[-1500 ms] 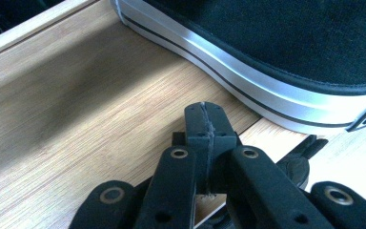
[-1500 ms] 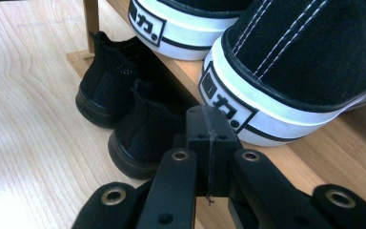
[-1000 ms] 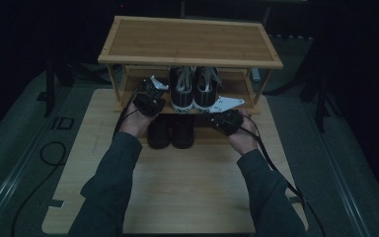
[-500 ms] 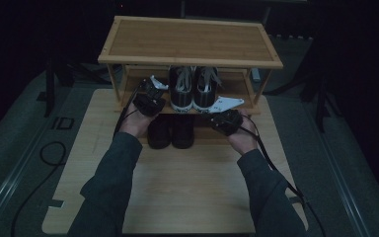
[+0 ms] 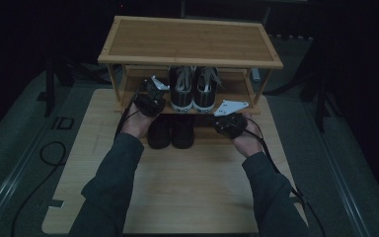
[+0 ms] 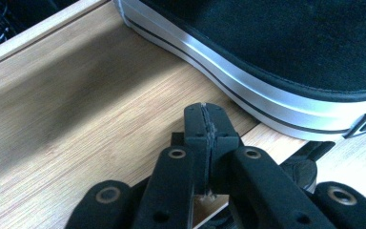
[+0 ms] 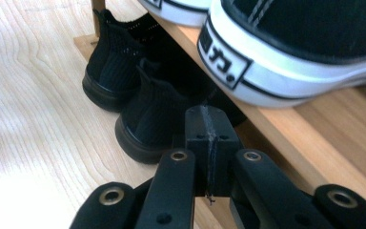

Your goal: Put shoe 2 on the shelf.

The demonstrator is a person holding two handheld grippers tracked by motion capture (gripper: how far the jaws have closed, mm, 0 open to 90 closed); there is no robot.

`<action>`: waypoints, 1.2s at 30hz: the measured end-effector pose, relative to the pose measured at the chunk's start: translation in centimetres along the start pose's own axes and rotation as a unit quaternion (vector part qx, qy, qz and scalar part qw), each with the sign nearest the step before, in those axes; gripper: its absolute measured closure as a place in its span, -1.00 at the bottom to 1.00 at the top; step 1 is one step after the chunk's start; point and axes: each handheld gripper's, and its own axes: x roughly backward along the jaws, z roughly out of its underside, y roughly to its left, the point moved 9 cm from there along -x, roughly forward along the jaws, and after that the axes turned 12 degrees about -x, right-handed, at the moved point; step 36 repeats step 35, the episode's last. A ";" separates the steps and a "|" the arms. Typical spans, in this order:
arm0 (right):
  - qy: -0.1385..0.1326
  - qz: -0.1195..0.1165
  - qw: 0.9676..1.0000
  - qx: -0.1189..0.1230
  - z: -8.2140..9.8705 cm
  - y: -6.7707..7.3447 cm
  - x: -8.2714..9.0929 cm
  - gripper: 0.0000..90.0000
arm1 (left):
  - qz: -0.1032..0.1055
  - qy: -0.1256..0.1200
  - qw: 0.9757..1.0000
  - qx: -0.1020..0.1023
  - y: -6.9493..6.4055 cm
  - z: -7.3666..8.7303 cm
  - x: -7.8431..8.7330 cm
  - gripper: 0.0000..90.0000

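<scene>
A pair of black-and-white sneakers (image 5: pixel 192 91) stands on the middle shelf of a wooden shoe rack (image 5: pixel 190 42). A pair of black shoes (image 5: pixel 170 131) sits below, under the shelf. My left gripper (image 5: pixel 153 91) rests at the shelf just left of the sneakers. Its jaws are shut, pads together (image 6: pixel 205 126) with nothing between them, beside the white sole (image 6: pixel 248 90). My right gripper (image 5: pixel 224 118) hovers at the shelf's front edge, right of the black shoes. It is shut and empty (image 7: pixel 208 126), facing the black shoes' heels (image 7: pixel 157 119) and a sneaker heel (image 7: pixel 248 67).
The rack stands at the far end of a light wooden board (image 5: pixel 187 187). Its top shelf is bare. The shelf's front edge (image 7: pixel 314 143) runs close past the right jaws. A black cable (image 5: pixel 44 153) loops on the grey floor at left. Cables trail from both grippers.
</scene>
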 end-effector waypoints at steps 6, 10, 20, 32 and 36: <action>0.005 -0.003 1.000 -0.007 0.7 -0.2 -0.1 0.95 | -0.001 -0.001 1.000 0.006 0.0 0.1 0.2 0.95; 0.010 -0.002 1.000 -0.013 1.4 -0.5 -0.2 0.95 | 0.001 -0.003 1.000 0.005 0.0 0.1 0.5 0.95; 0.020 0.001 0.999 -0.026 2.8 -1.3 -0.2 0.90 | 0.001 -0.012 1.000 0.008 0.0 0.0 1.2 0.94; 0.029 0.008 0.999 -0.030 3.8 -1.8 -0.1 0.90 | 0.007 -0.028 1.000 0.008 0.3 0.3 2.5 0.91; 0.027 0.007 0.999 -0.028 3.7 -1.8 0.0 0.90 | 0.007 -0.030 1.000 0.007 0.3 0.5 2.8 0.91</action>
